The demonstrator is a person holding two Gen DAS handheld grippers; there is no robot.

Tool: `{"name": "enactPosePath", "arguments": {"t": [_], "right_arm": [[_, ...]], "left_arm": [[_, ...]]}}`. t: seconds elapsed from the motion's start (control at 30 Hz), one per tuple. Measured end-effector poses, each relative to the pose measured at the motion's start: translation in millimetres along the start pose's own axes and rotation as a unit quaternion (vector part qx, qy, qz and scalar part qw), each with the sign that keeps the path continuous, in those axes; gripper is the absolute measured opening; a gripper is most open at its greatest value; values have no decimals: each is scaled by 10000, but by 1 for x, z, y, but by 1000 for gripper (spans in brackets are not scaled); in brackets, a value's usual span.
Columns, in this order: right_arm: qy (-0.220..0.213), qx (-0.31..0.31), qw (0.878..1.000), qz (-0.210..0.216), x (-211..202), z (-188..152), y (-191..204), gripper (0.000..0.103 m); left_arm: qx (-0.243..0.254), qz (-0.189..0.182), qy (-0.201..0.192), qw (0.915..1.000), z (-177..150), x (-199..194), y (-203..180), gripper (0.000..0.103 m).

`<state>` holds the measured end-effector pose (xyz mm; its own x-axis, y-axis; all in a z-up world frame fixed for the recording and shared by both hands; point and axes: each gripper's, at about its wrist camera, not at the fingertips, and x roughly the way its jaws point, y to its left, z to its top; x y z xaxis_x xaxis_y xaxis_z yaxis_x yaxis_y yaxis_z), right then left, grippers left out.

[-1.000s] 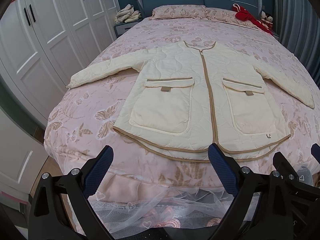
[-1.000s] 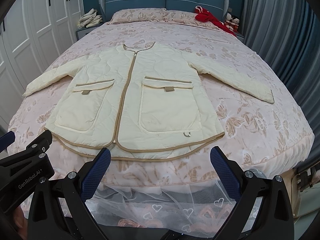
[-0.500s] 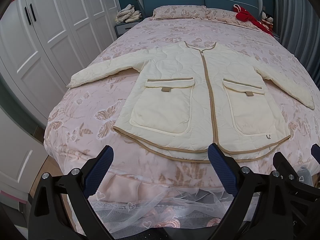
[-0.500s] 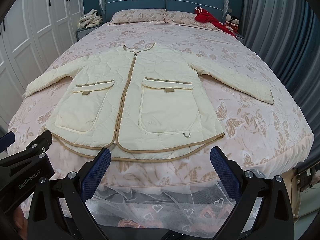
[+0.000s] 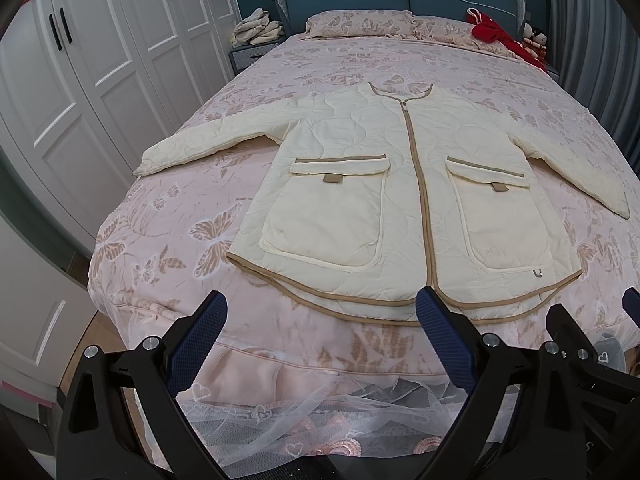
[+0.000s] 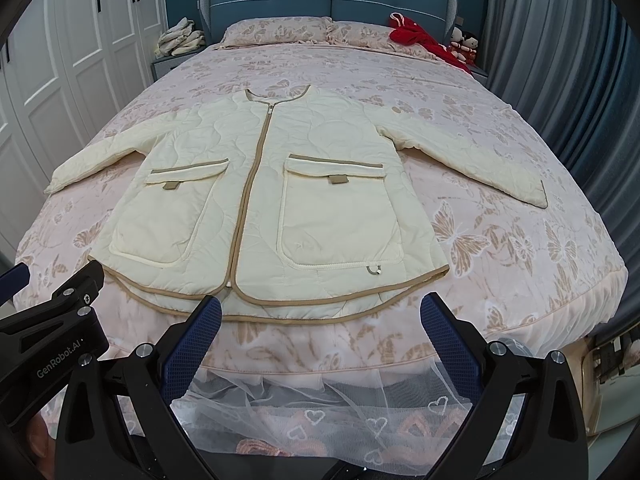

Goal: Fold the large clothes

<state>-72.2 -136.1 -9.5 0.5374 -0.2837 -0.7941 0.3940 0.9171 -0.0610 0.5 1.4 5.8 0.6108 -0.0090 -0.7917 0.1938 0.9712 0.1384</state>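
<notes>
Bed (image 5: 168, 240): as half second ago, nothing shifted.
Jacket (image 5: 384, 200): flat, zipped, sleeves spread to 9 and 3 o'clock, hem nearest tongs, same as before; folding not begun.
Left tongs (image 5: 320, 320): spread, empty, short of hem at 12 o'clock, barely closer.
Right tongs (image 6: 320, 320): spread, empty, likewise.

Both grippers, left gripper (image 5: 320, 320) and right gripper (image 6: 320, 320), are black plastic with silver screws, textured blue finger pads (image 6: 448, 340), and white "GenRobot.AI" lettering.
</notes>
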Motion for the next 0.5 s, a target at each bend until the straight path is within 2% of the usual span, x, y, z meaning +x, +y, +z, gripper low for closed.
{"name": "enactPosePath", "arguments": {"t": [0.5], "right_arm": [[-3,-1,10000,3,0,1,0,98]], "left_arm": [[-5,1,0,10000,0,0,0,93]]}}
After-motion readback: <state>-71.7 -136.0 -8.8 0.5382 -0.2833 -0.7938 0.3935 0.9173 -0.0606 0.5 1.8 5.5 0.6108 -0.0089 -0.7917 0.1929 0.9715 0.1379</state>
